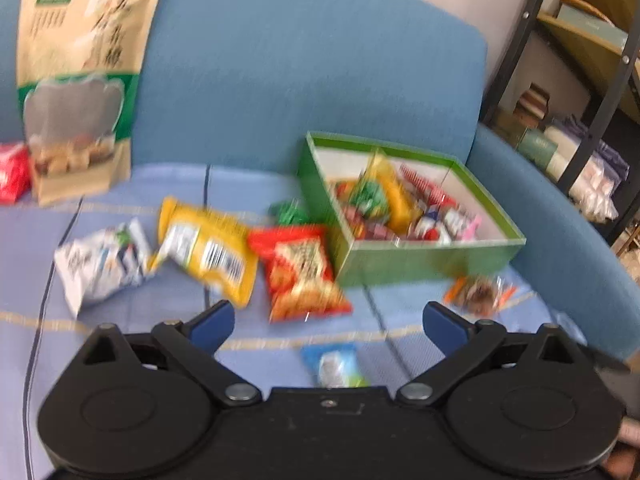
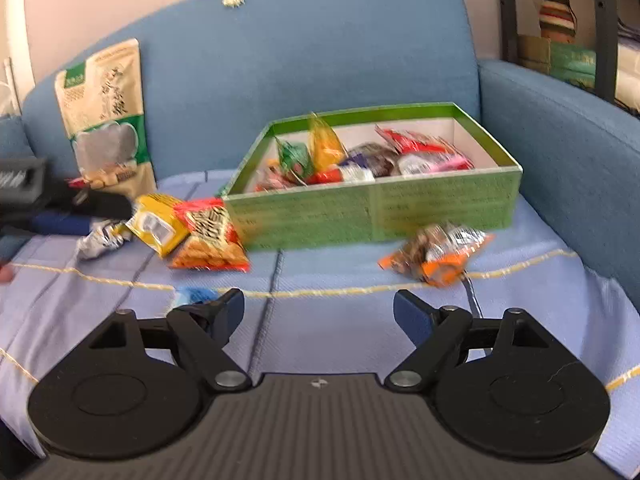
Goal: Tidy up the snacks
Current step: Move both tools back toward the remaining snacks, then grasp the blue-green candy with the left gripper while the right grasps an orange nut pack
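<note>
A red pack sits at the far left of the sofa seat, touching a tall beige pouch that leans upright against the blue backrest. On the striped blue cover in front lie a white bag, then a yellow bag just beside it, then a red bag overlapping the yellow one's edge. A small green pack lies behind the red bag, against the left wall of the green box. The box rests on the seat near the right armrest and holds a jumble of small snacks. In front of its right end lies an orange pack, apart from the box. A small blue pack lies close to the left gripper, between its fingers and touching neither; the jaws are spread wide and hold nothing. The right gripper hovers over bare cover, its jaws also wide apart and empty, with the orange pack ahead to its right. A dark shelf with stored goods stands past the armrest. Both views are blurred.
</note>
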The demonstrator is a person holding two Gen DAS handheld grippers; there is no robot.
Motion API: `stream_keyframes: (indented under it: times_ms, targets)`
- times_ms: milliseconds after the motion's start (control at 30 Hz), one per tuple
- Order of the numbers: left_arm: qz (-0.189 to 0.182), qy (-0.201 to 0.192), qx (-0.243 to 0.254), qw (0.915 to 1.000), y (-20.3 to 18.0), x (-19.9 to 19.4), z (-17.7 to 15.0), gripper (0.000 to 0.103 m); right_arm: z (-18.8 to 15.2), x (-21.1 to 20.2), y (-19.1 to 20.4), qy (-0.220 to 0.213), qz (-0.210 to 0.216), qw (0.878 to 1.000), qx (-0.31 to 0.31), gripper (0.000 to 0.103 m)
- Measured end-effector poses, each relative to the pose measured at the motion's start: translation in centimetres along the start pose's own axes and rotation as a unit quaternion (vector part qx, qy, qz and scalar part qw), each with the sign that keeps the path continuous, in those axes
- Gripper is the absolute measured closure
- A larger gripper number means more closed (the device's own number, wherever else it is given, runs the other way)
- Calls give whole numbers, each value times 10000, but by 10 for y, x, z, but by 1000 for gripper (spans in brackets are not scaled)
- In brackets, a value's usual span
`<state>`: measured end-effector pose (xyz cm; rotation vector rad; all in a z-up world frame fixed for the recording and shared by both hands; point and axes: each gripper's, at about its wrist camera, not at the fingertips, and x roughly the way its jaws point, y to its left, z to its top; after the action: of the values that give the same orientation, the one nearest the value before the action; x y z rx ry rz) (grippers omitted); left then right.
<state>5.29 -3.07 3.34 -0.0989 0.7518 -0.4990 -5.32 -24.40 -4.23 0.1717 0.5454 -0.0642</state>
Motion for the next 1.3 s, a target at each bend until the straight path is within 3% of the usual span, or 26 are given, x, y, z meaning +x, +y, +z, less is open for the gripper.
stream_keyframes:
  times_ms: [267, 400, 500, 600, 800, 933, 1033, 1167, 1233, 1267, 1300]
  targets:
    - [89, 104, -450, 9989, 28, -12, -21, 0, 24, 44, -27, -70, -1080, 9935, -362, 0]
    - [106, 149, -438, 9989, 31, -13, -23, 0, 34, 65, -43, 12, -1296, 9911, -305, 0]
    - [93, 210, -450, 9987, 33, -10, -25, 0, 37, 75, -49, 213, -1171, 9924, -326, 0]
    - [15, 270, -475, 9985, 34, -7, -27, 0, 35, 69, -47, 297, -625, 9976, -77, 12]
    - [-255, 428, -431, 9978, 25, 5, -31, 0, 8, 40, -11, 436, 477, 9979, -87, 15]
    - [-404, 645, -424, 9962, 19, 21, -33, 22, -11, 19, 9, 504, 621, 9968, -92, 10]
    - [-363, 713, -354, 9962, 11, 36, -33, 24, -16, 7, 17, 568, 819, 9942, -396, 4]
    - [-265, 736, -226, 9967, 2, 53, -28, 26, -6, 6, 28, 463, 728, 9902, -1094, 0]
    - [-234, 792, -167, 9964, 0, 61, -27, 48, -2, 11, 30, 483, 679, 9883, -1275, 0]
    - [-236, 848, -151, 9960, 0, 65, -27, 68, -1, 15, 30, 527, 691, 9875, -1315, 0]
    - [-238, 909, -153, 9955, 1, 68, -27, 81, -1, 19, 30, 602, 685, 9870, -1326, 0]
